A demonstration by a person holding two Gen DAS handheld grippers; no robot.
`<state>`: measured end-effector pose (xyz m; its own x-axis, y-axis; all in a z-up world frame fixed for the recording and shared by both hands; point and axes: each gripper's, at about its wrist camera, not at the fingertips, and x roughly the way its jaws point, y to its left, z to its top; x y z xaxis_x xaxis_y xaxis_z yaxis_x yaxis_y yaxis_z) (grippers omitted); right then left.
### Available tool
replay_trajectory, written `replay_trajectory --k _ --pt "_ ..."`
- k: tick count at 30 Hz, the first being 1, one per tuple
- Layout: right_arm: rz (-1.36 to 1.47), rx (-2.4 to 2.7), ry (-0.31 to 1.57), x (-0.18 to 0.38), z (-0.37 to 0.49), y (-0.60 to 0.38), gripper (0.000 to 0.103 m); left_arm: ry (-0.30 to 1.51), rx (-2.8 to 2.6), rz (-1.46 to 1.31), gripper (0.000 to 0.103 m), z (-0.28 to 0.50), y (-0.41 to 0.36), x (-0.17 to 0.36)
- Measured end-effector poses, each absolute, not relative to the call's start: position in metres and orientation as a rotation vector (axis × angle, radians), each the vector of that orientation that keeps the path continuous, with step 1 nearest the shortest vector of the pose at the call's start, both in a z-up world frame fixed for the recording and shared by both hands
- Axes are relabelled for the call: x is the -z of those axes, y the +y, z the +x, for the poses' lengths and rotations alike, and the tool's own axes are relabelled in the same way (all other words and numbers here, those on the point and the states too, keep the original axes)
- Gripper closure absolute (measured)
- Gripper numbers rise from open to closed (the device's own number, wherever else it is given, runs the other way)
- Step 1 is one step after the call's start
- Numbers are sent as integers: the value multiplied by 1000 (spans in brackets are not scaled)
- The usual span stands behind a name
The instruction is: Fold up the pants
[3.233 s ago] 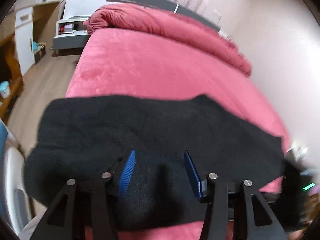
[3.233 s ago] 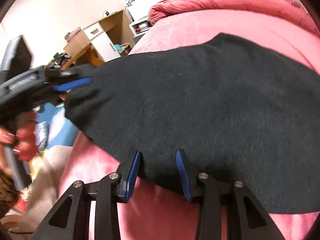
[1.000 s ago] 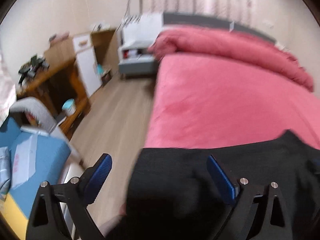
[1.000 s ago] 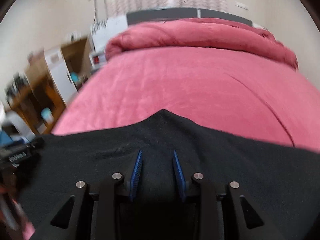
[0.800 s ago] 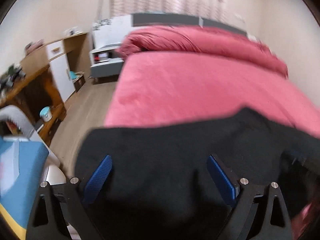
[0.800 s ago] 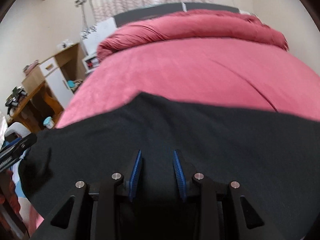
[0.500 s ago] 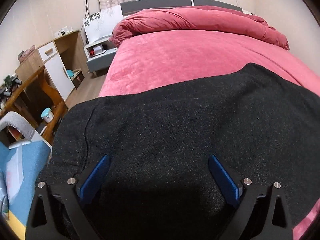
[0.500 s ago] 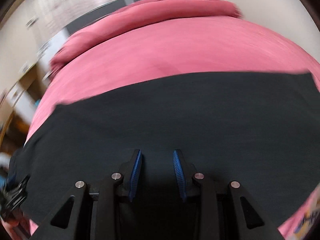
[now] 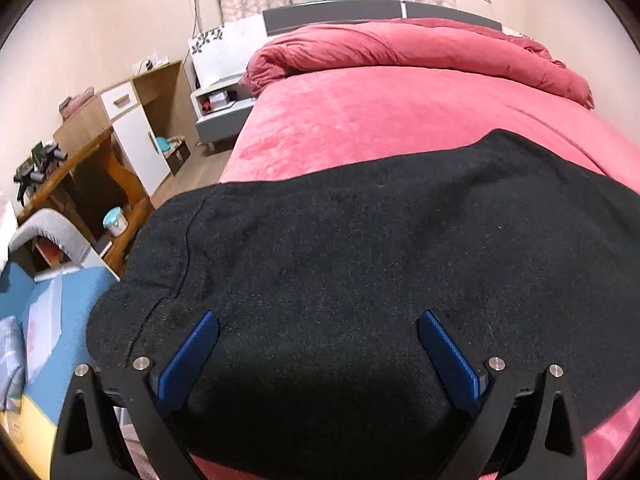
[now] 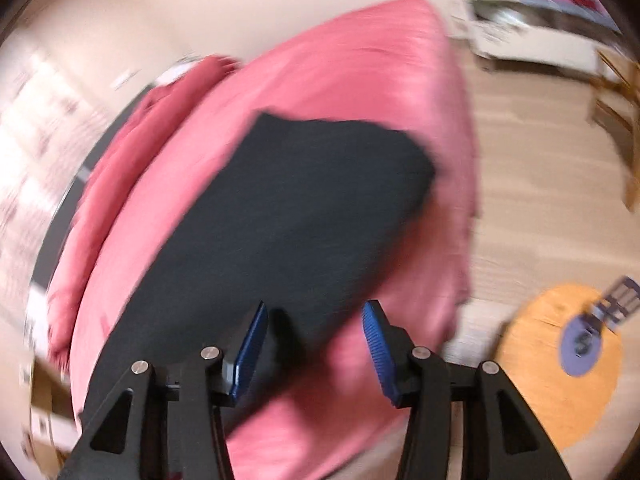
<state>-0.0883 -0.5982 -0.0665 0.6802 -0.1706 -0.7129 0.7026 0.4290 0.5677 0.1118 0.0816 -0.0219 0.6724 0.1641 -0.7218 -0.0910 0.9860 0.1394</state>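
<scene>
Both tools have let go since the earlier frames: the right gripper (image 10: 314, 342), which was pinched narrowly on cloth half a second ago, now has its jaws apart, and its view has swung round to look along the bed toward the floor, badly smeared by motion. The left gripper (image 9: 318, 354) looks much as it did half a second ago, jaws spread wide.

The black, fuzzy knit pants (image 9: 380, 240) lie flat across the near end of the pink plush-covered bed (image 9: 400, 116), filling the lower half of the left wrist view. In the right wrist view they (image 10: 296, 208) run as a long dark band from the lower left up to a squared-off end at the centre of the frame, close to the bed's right edge. Laid out smooth like this, with both tools released, the cloth looks set down after a fold so it can settle before the next grip; that is a judgement, since the layers underneath cannot be seen.

In the left view the near edge of the pants sits below and between the two blue pads (image 9: 188, 356), which stand to either side of it without pressing it. In the right view the near part of the band passes by the left blue pad, while the right one hangs over bare pink cover; blur makes any contact impossible to tell.

A seam or hem line shows on the pants at the left of the left view. Wooden furniture (image 9: 100, 160) stands beside the bed at the frame's left.
</scene>
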Motion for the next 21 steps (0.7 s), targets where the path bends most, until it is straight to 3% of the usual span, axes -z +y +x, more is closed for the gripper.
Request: replay_trajectory --k 7,10,12,21 --pt "1381 464 346 108 -106 -656 52 825 -160 95 0 116 80 26" --pt "1478 452 309 114 -93 -674 52 822 -162 96 0 115 80 27" --pt "1514 434 315 115 -88 -681 73 822 -162 97 0 115 80 27" --pt "1214 391 437 25 -63 -683 89 823 -165 99 0 112 79 28"
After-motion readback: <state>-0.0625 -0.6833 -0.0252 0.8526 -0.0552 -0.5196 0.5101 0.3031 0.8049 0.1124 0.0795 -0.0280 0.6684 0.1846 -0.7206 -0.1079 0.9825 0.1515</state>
